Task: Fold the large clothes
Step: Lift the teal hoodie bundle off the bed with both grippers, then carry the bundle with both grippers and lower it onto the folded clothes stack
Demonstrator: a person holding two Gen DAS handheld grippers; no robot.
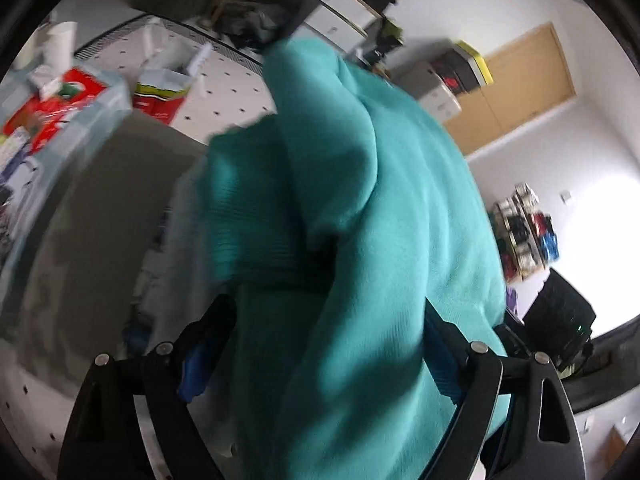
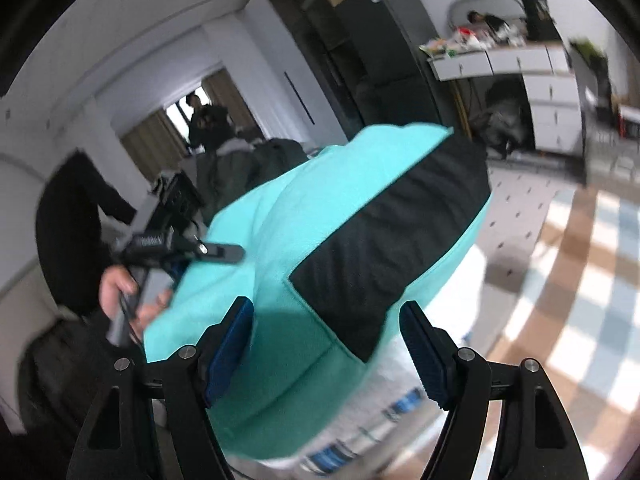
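Garment: a teal sweatshirt (image 1: 360,208) with a ribbed hem fills the middle of the left wrist view; in the right wrist view the same cloth shows a wide black panel (image 2: 396,240) running across it.
Where it lies: bunched and raised, draped over a white cloth with blue print (image 2: 360,412) that sits on the bench (image 1: 224,92), a white surface dotted with small holes.
Left gripper (image 1: 320,344): its fingers (image 1: 200,356) stand wide apart, with the teal fabric passing between them; the blue pad on the one side is clear of the cloth, the other is partly covered, so no pinch shows.
Right gripper (image 2: 326,344): its fingers (image 2: 424,356) are spread, with the edge of the black panel and teal cloth lying between them; both blue pads stand free of the fabric.
Other hand: in the right wrist view a hand (image 2: 120,292) grips the handle of the other gripper at the left, whose black tip lies against the teal cloth.
Bench clutter: red-and-white packets (image 1: 60,108) and a red-and-yellow carton (image 1: 160,96) sit at the far side, apart from the garment.
Room: a wooden door (image 1: 516,80) is beyond the bench; a checked floor (image 2: 568,280) and a person (image 2: 208,120) standing far off by a window are seen from the right wrist.
Sharpness: both views are smeared by motion, so fine folds cannot be told.
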